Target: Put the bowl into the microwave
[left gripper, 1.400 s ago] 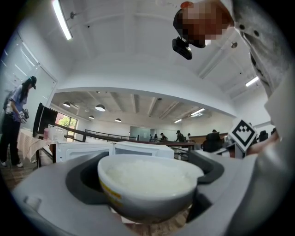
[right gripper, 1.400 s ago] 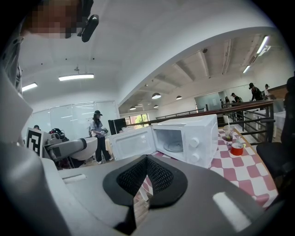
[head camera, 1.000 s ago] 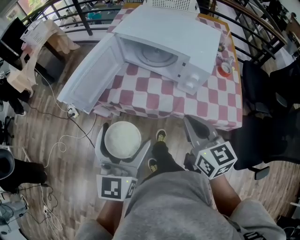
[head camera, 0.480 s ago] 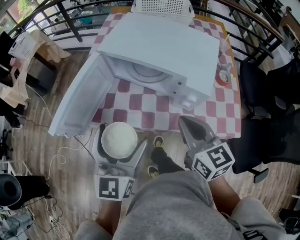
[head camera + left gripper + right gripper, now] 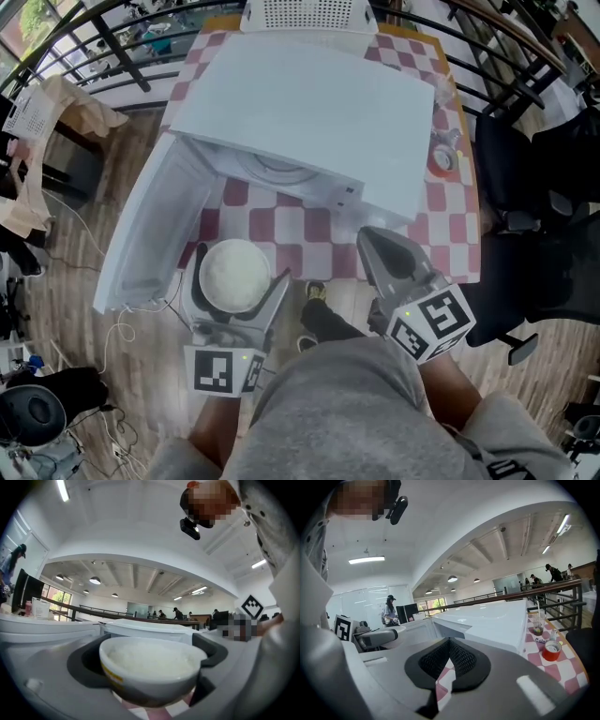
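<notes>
A white bowl of rice (image 5: pixel 234 274) sits between the jaws of my left gripper (image 5: pixel 234 277), which is shut on it just in front of the table's near edge. The left gripper view shows the bowl (image 5: pixel 152 667) close up, held at both sides by the dark pads. The white microwave (image 5: pixel 309 112) stands on the checkered table (image 5: pixel 441 220) with its door (image 5: pixel 150 230) swung open to the left; the turntable (image 5: pixel 272 171) barely shows under its top. My right gripper (image 5: pixel 389 251) is shut and holds nothing, at the table's front edge right of the bowl.
A roll of red tape (image 5: pixel 441 161) and a cup (image 5: pixel 538 626) stand on the table right of the microwave. Black railings (image 5: pixel 525 56) run behind the table. A black chair (image 5: pixel 539 234) stands at the right. Cables (image 5: pixel 122 314) lie on the wooden floor at the left.
My head and both grippers have moved forward toward the table. The bowl now sits closer to the open door, and the microwave's cavity is mostly hidden under its top.
</notes>
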A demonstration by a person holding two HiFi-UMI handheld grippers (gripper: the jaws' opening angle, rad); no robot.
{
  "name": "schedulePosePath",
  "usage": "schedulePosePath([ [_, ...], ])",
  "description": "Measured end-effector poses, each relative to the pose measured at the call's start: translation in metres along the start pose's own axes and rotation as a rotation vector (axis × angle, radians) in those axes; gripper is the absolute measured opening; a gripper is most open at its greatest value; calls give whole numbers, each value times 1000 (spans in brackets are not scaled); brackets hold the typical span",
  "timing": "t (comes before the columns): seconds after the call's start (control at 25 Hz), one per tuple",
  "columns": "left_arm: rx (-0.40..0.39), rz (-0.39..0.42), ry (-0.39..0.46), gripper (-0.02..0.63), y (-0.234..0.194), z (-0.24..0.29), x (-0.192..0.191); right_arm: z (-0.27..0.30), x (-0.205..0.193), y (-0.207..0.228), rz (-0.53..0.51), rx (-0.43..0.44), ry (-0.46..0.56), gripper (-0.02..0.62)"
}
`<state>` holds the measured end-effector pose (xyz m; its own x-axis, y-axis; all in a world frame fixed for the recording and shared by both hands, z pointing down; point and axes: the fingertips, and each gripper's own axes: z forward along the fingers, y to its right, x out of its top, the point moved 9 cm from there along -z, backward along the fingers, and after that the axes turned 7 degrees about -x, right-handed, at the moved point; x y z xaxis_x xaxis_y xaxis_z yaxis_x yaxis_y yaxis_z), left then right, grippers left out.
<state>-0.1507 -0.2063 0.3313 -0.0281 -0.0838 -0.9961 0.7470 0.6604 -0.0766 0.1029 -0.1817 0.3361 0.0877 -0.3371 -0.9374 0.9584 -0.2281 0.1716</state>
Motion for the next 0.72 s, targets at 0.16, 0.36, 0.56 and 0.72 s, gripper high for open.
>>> schedulePosePath([
  [0.16,-17,0,-10,540,-5,21,2,6,12,12,8,-7,18,-2],
  [0.36,-22,-1,-23,539,-10,40,4,17,23,23,11,2,29,-2],
  [0.56,-10,8,-29,540,-16,52,3,27,27,21,11,50,40,-2],
  [0.72,-6,16,-35,540,-16,57,2,29,27,19,13,70,44,-2],
])
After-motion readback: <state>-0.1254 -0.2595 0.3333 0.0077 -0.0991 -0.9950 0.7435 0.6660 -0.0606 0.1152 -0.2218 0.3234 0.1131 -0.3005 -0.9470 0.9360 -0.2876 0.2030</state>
